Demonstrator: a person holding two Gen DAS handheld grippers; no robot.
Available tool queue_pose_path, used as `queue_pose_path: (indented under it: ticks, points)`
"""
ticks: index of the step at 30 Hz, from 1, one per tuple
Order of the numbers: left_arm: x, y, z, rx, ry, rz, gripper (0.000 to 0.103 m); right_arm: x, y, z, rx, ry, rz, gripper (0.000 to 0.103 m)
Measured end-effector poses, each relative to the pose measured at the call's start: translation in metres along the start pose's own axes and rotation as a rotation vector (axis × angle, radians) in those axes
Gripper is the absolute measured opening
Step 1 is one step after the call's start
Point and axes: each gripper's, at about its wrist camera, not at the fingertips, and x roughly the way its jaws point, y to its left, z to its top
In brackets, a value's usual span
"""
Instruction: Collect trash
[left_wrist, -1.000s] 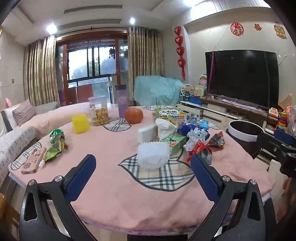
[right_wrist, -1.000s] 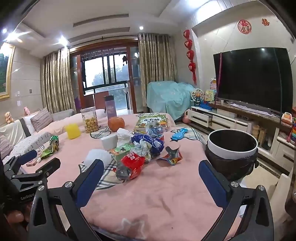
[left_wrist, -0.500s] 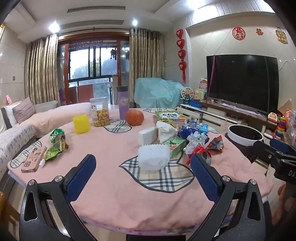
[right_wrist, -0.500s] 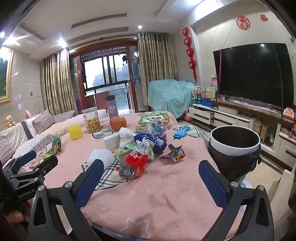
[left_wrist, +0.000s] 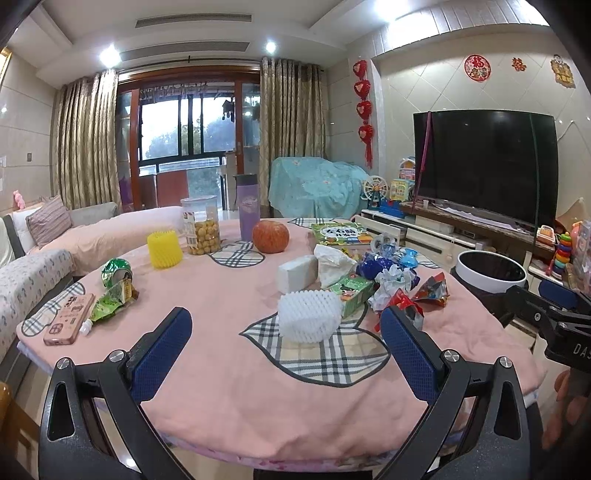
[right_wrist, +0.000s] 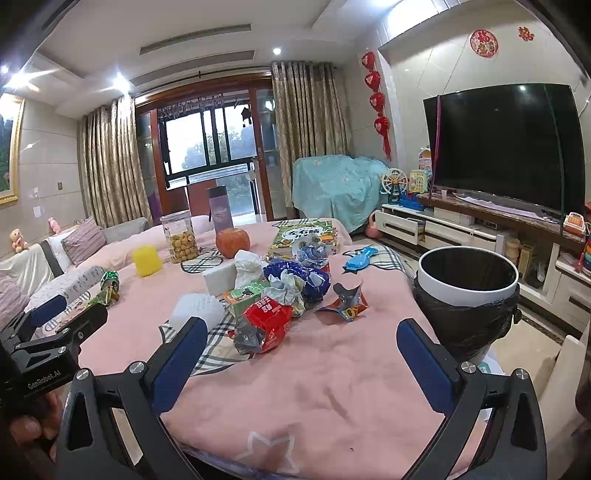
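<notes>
Trash lies on the pink round table (left_wrist: 229, 387): a white foam fruit net (left_wrist: 308, 315), a red wrapper (right_wrist: 267, 325), crumpled blue and white wrappers (right_wrist: 299, 278), an orange-blue wrapper (right_wrist: 345, 306) and green wrappers (left_wrist: 110, 291) at the left. A white bin lined with a black bag (right_wrist: 467, 295) stands at the table's right edge. My left gripper (left_wrist: 284, 354) is open and empty, just short of the foam net. My right gripper (right_wrist: 299, 360) is open and empty, just short of the red wrapper.
On the table are also a pink phone (left_wrist: 68, 317), a yellow foam net (left_wrist: 164, 249), a jar of snacks (left_wrist: 201, 230), a purple bottle (left_wrist: 248, 212), an orange fruit (left_wrist: 270, 236), a tissue pack (left_wrist: 297, 273) and a green book (left_wrist: 340, 232). A sofa is left, a TV cabinet right.
Both grippers rose slightly and stayed open. The right gripper edged a little toward the wrapper pile. Nothing on the table moved.
</notes>
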Motion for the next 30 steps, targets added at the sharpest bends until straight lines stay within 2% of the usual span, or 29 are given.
queue_pose_path:
  ticks: [30]
  points:
    - [0.0002,0.0034,0.0001,-0.004,0.004,0.001,0.103,0.0011,0.0053,-0.0007,-0.001,0.006,0.017,0.103]
